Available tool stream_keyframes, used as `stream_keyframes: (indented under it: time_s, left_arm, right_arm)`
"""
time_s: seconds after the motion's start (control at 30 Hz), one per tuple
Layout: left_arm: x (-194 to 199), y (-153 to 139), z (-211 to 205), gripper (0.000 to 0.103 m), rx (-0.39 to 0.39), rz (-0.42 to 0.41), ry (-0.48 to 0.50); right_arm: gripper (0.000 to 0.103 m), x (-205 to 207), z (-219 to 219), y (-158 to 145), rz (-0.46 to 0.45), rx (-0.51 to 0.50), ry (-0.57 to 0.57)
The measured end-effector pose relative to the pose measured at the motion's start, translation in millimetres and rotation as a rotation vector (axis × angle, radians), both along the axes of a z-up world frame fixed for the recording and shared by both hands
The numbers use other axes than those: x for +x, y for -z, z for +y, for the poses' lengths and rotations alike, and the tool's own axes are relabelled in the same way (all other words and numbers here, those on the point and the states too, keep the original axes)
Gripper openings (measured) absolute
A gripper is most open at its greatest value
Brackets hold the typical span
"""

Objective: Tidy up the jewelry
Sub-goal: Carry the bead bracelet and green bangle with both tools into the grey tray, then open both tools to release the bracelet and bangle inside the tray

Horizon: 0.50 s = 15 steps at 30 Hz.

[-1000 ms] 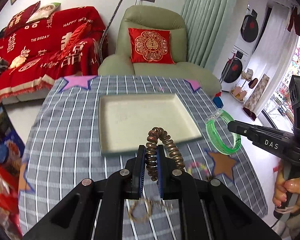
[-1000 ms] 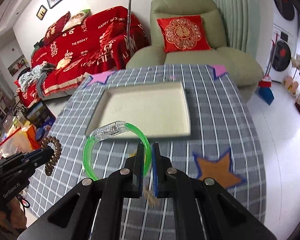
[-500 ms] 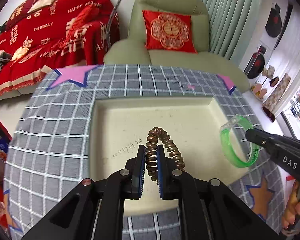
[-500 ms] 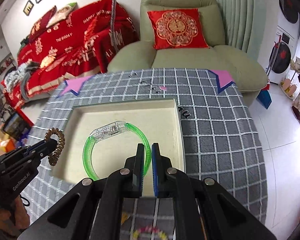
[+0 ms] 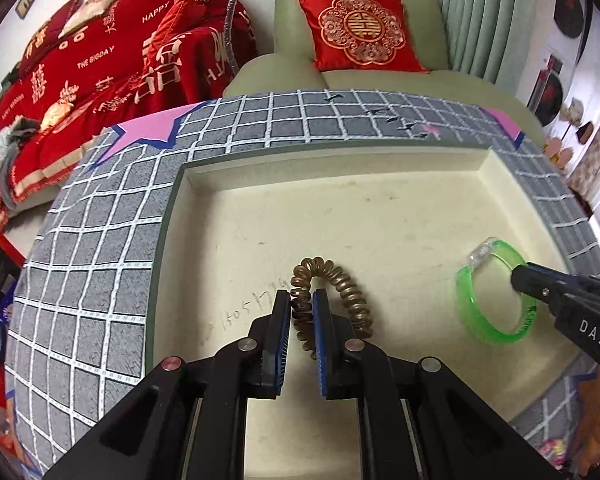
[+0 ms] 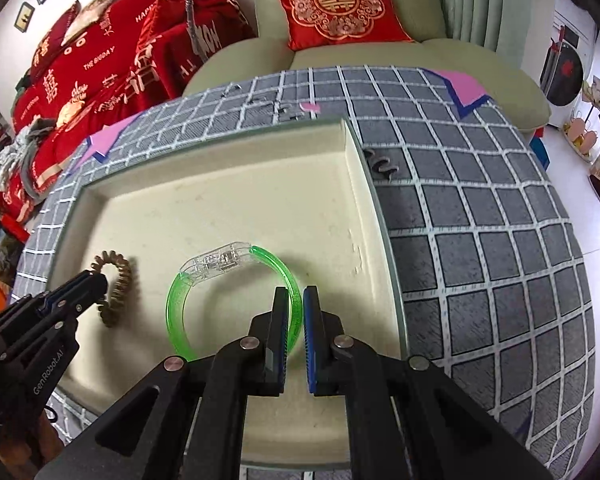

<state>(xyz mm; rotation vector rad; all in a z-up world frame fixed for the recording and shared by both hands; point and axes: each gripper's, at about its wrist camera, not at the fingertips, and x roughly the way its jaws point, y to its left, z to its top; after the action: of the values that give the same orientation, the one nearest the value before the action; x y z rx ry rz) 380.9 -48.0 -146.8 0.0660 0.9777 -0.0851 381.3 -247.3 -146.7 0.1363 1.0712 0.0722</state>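
Over on the left, the left gripper point(image 5: 301, 300) has its blue pads pinched on the bronze coil bracelet point(image 5: 332, 292), gripping one leg of the loop while the rest arches up and curls down beside the right-hand pad. The coil hangs low over the cream tray point(image 5: 204, 216), just beyond some handwritten digits on the tray floor; whether its bottom end touches the floor is hard to call. In the right wrist view the same coil point(image 6: 114, 284) sits at the tip of that gripper point(image 6: 100, 280), casting a shadow close behind it.

Moving right, the green bangle point(image 6: 236, 292) with its clear clasp is clamped in the right gripper point(image 6: 296, 300), jaws nearly together on the thin green band. It too is inside the tray point(image 6: 364, 184), low over the floor toward the right wall. From the left view the bangle point(image 5: 496, 292) and right gripper point(image 5: 518, 276) are well apart from the coil, nothing between them.

The tray rests on a grey checked tablecloth point(image 6: 480, 240). Just outside its far right corner lies a small dark curled piece point(image 6: 382, 166). Beyond the table stand a green armchair point(image 5: 380, 76) with a red cushion point(image 5: 362, 34) and a red-draped sofa point(image 5: 112, 60).
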Motion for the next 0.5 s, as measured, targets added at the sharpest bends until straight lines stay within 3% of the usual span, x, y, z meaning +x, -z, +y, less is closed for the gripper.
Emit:
stream_keyframes:
  time_s: [0.27, 0.43, 0.5]
  left_arm:
    - [-2, -2, -7, 0.023, 0.078, -0.019, -0.002]
    - [-5, -8, -5, 0.023, 0.071, -0.024, -0.005]
    - [-4, -9, -5, 0.023, 0.067, -0.025, -0.010]
  right_arm:
    - [0.009, -3, 5, 1, -0.005, -0.034, -0.030]
    - [0.010, -6, 2, -5, -0.011, 0.024, -0.012]
    - [0.014, -8, -1, -11, -0.026, 0.048, -0.005]
